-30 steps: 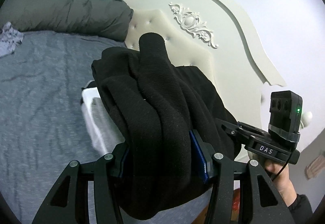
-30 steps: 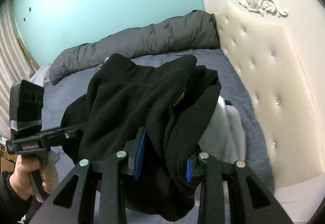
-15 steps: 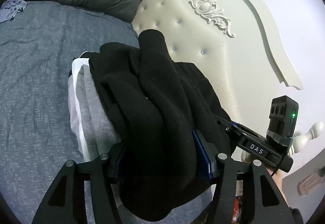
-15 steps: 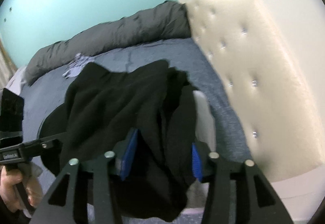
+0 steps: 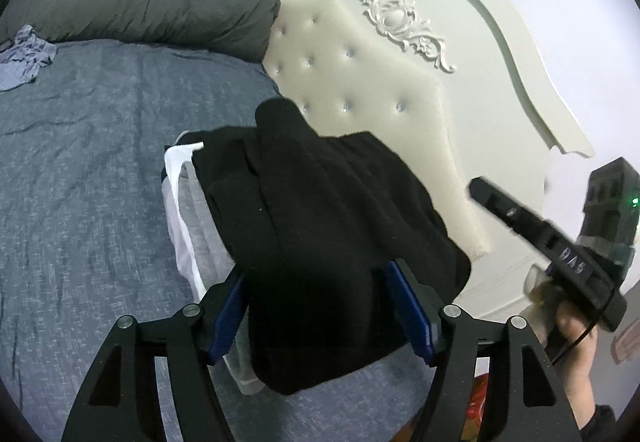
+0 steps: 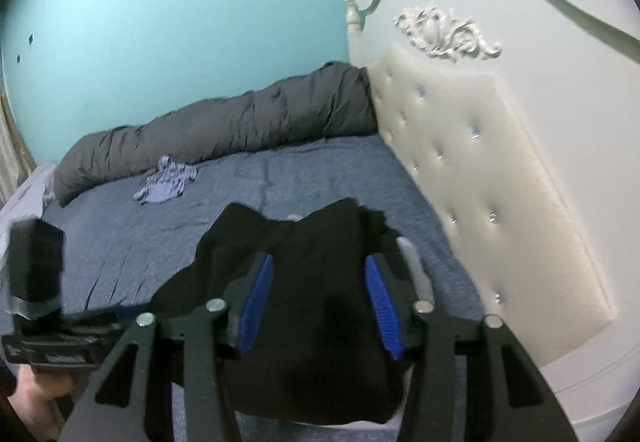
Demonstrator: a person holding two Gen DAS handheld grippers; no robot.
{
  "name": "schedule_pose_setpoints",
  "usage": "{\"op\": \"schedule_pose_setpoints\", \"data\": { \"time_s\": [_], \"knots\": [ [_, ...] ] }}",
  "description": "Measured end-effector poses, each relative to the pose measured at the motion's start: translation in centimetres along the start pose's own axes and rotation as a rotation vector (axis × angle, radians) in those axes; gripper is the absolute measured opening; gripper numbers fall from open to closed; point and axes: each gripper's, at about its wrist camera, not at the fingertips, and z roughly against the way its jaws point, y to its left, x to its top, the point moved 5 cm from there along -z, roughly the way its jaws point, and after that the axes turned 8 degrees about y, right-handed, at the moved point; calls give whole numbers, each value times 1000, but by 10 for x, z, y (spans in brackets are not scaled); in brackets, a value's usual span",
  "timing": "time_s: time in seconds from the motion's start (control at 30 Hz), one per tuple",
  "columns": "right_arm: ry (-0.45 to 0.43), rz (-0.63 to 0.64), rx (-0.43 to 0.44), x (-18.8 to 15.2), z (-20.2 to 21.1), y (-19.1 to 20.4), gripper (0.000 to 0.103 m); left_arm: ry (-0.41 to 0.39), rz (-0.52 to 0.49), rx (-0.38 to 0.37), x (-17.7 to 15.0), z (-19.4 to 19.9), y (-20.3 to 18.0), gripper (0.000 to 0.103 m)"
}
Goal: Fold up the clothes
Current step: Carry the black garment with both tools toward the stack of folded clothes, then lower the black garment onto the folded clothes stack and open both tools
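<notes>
A folded black fleece garment (image 5: pixel 320 209) lies on a stack of grey and white folded clothes (image 5: pixel 188 226) on the bed, close to the headboard. My left gripper (image 5: pixel 320 314) stands open, its blue pads (image 5: pixel 228 318) wide apart on either side of the garment's near end. In the right wrist view the same black garment (image 6: pixel 320 250) lies under and between the spread blue pads of my open right gripper (image 6: pixel 320 306). The left wrist view shows the right gripper's finger (image 5: pixel 496 201) off to the right, clear of the cloth.
The blue-grey bedsheet (image 5: pixel 88 169) spreads to the left. A cream tufted headboard (image 5: pixel 360 81) stands right behind the stack. A rolled dark grey duvet (image 6: pixel 224 129) lies along the teal wall, with a small crumpled lilac garment (image 6: pixel 166 185) in front of it.
The black garment has come down from the air onto the stack. Both grippers' jaws have spread wider, and the right gripper has drawn back to the right, away from the cloth.
</notes>
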Motion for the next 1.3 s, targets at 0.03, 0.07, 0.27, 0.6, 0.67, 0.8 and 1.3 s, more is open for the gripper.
{"op": "schedule_pose_setpoints", "data": {
  "time_s": [0.03,0.07,0.27,0.6,0.67,0.8,1.3],
  "knots": [
    [9,9,-1,0,-6,2,27,-23,-14,14,2,9,-3,72],
    [14,13,1,-1,-11,2,26,-53,-43,35,6,18,-7,72],
    [44,-4,14,-10,-32,0,12,-62,-210,107,22,14,-34,72],
    [63,-56,22,-41,-57,-28,1,38,-295,191,10,-46,-24,64],
    [51,-77,34,-47,-60,-32,0,41,-297,195,9,-50,-23,64],
    [41,-108,44,-58,-69,-38,0,54,-292,200,8,-60,-20,64],
    [-4,-127,23,-52,-43,-34,0,67,-294,227,3,-68,-20,64]
  ]
}}
